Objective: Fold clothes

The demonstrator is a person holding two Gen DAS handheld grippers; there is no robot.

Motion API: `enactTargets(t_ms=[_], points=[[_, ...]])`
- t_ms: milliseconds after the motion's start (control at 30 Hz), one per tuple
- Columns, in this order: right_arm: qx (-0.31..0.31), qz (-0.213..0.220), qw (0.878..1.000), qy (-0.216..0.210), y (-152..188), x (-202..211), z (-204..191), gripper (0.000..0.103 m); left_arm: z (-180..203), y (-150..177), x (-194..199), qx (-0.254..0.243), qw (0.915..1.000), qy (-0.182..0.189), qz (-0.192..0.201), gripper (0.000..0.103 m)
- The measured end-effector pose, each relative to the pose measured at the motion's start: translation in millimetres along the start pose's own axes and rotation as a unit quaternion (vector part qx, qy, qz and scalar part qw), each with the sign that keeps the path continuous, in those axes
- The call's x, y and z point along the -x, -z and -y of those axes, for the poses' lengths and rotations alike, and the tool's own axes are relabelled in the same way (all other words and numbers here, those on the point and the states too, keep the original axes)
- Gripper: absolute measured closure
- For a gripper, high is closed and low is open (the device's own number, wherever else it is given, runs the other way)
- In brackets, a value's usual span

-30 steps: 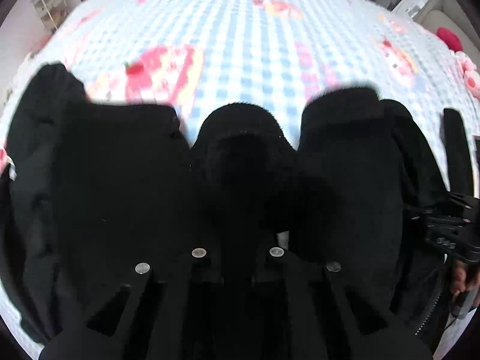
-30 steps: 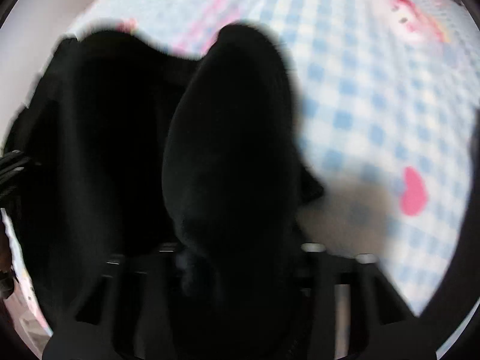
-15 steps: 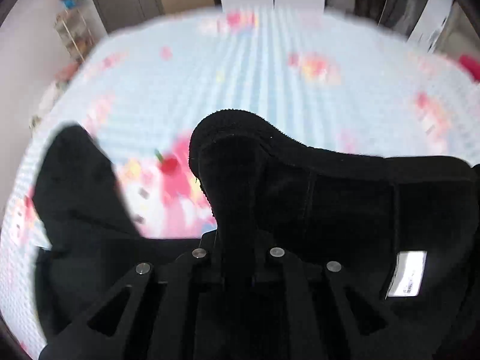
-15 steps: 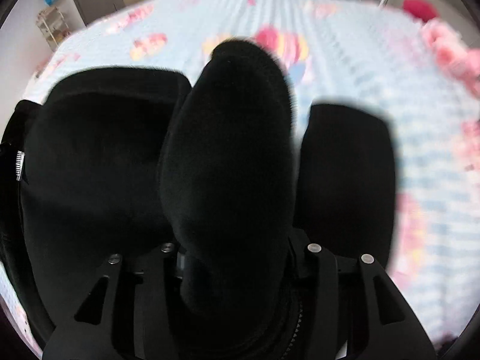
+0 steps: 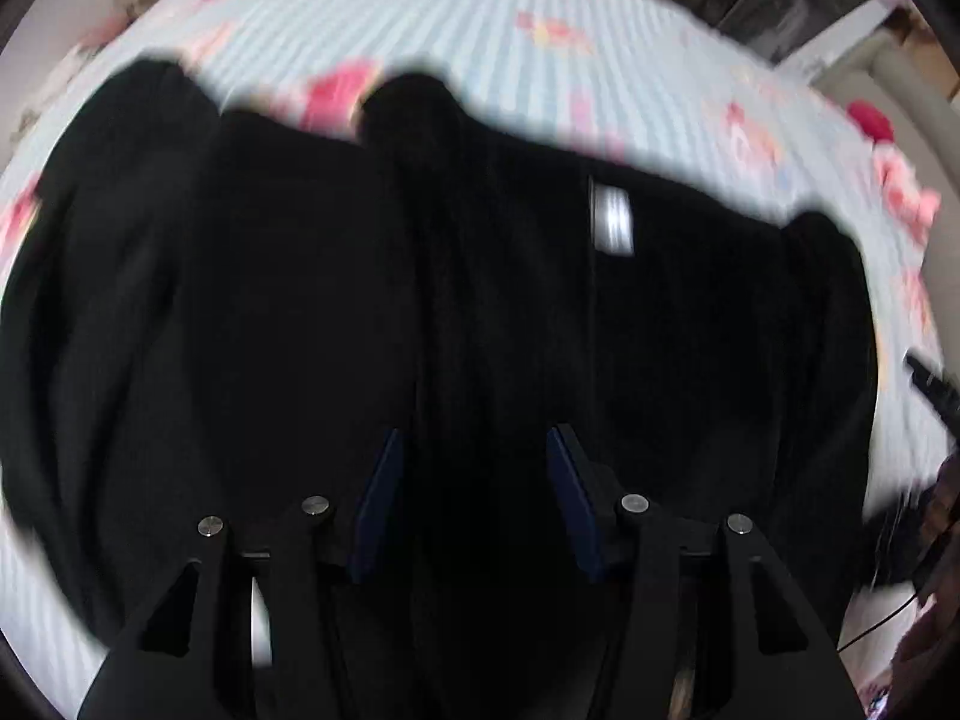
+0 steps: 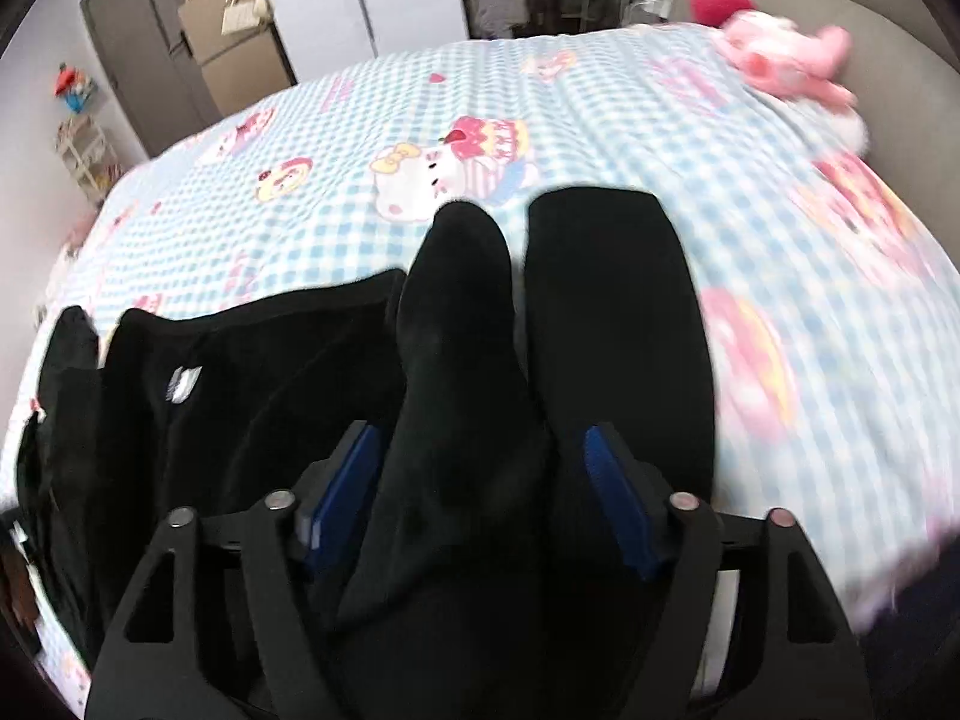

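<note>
A black fleece garment [image 5: 270,300] lies spread over the checked bed sheet [image 5: 420,18], with a white label [image 5: 612,219] on its upper side. My left gripper [image 5: 473,432] hovers over its middle. Its jaws are opening, and a dark fold runs between the blue pads [image 5: 384,504] without being pressed. In the right wrist view the garment [image 6: 270,372] lies at the left, label [image 6: 183,384] showing. My right gripper [image 6: 477,429] is opening too. A raised black fold [image 6: 462,312] stands loose between its pads [image 6: 618,498], beside a flat black sleeve [image 6: 612,312].
The blue-and-white sheet [image 6: 360,210] has pink cartoon prints. A pink plush toy [image 6: 786,54] lies at the bed's far right corner. Beyond the bed stand a grey wardrobe [image 6: 150,60], a cardboard box [image 6: 222,42] and a small shelf [image 6: 84,144]. A person's hand [image 5: 942,516] shows at the right edge.
Both grippers were shut on black fabric and now stand apart with blue pads showing. The left view has shifted over the spread garment. The right view has risen and shows more of the room.
</note>
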State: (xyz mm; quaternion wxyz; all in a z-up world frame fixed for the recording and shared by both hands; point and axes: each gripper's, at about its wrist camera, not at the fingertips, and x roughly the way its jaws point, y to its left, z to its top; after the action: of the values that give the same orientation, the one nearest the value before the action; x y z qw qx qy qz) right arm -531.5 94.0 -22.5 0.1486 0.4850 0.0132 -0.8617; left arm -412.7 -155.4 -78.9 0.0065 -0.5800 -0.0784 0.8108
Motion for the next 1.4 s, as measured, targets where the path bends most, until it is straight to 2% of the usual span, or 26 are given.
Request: enactTargets(t_ms=[33, 167, 267, 367, 433, 500, 600, 667, 733, 767, 800, 833, 867, 900, 933, 967, 1000, 1067, 1133, 1233, 1300, 1333, 1400], points=[[-0.008, -0.017, 1.0, -0.006, 15, 4, 3, 0.027, -2, 25, 5, 0.008, 0.9999, -0.006, -0.012, 0.051], [-0.039, -0.083, 0.996, -0.017, 84, 16, 7, 0.027, -23, 116, 31, 0.109, 0.9929, -0.031, -0.035, 0.05], [-0.052, -0.128, 0.99, -0.008, 143, 32, 14, 0.027, -29, 154, 34, 0.135, 0.9878, -0.018, -0.075, 0.047], [-0.064, -0.164, 0.984, 0.014, 179, 41, 23, 0.027, -22, 154, 38, 0.113, 0.9908, -0.008, -0.074, 0.047], [-0.071, -0.167, 0.983, 0.033, 192, 51, 26, 0.027, -13, 143, 39, 0.088, 0.9942, -0.019, -0.058, 0.047], [-0.086, -0.158, 0.982, 0.058, 204, 64, 31, 0.027, -13, 134, 34, 0.092, 0.9936, -0.038, -0.053, 0.046], [-0.109, -0.158, 0.978, 0.079, 220, 76, 39, 0.027, -33, 121, 19, 0.144, 0.9878, -0.014, -0.058, 0.046], [-0.114, -0.176, 0.975, 0.072, 229, 73, 42, 0.027, -37, 106, 8, 0.149, 0.9859, 0.036, -0.067, 0.046], [-0.11, -0.189, 0.974, 0.064, 232, 65, 44, 0.027, -33, 90, -2, 0.123, 0.9881, 0.068, -0.063, 0.042], [-0.111, -0.192, 0.973, 0.065, 233, 61, 45, 0.023, -29, 83, -9, 0.107, 0.9885, 0.085, -0.064, 0.034], [-0.117, -0.198, 0.971, 0.063, 235, 55, 47, 0.021, -25, 81, -22, 0.097, 0.9865, 0.104, -0.081, 0.033], [-0.129, -0.209, 0.968, 0.058, 239, 46, 51, 0.017, -19, 82, -33, 0.086, 0.986, 0.104, -0.097, 0.033], [-0.144, -0.223, 0.963, 0.05, 245, 35, 54, 0.012, -14, 83, -45, 0.075, 0.9852, 0.104, -0.114, 0.043], [-0.158, -0.238, 0.957, 0.041, 252, 23, 57, 0.012, -9, 84, -55, 0.064, 0.9843, 0.103, -0.128, 0.061], [-0.17, -0.255, 0.951, 0.03, 257, 12, 61, 0.012, -5, 86, -53, 0.051, 0.9878, 0.083, -0.121, 0.065], [-0.175, -0.256, 0.951, 0.026, 258, 7, 63, 0.017, -1, 88, -51, 0.039, 0.9907, 0.063, -0.114, 0.072], [-0.176, -0.255, 0.951, 0.023, 257, 5, 65, 0.027, 2, 90, -49, 0.027, 0.9931, 0.043, -0.106, 0.077], [-0.164, -0.243, 0.956, 0.027, 248, 12, 66, 0.072, -3, 93, -28, 0.03, 0.9965, 0.011, -0.077, 0.081], [-0.143, -0.234, 0.961, 0.028, 239, 25, 64, 0.087, -13, 97, -8, 0.041, 0.9975, -0.021, -0.054, 0.083], [-0.105, -0.219, 0.969, 0.051, 227, 48, 62, 0.09, -27, 103, 7, 0.04, 0.9955, -0.075, -0.041, 0.086], [-0.084, -0.22, 0.97, 0.064, 225, 51, 63, 0.09, -21, 108, -12, -0.004, 0.9938, -0.079, -0.078, 0.082], [-0.069, -0.234, 0.968, 0.065, 226, 44, 62, 0.088, -17, 109, -21, -0.026, 0.9918, -0.081, -0.095, 0.08], [-0.053, -0.255, 0.963, 0.066, 226, 34, 61, 0.081, -8, 106, -24, -0.058, 0.9888, -0.093, -0.101, 0.074]])
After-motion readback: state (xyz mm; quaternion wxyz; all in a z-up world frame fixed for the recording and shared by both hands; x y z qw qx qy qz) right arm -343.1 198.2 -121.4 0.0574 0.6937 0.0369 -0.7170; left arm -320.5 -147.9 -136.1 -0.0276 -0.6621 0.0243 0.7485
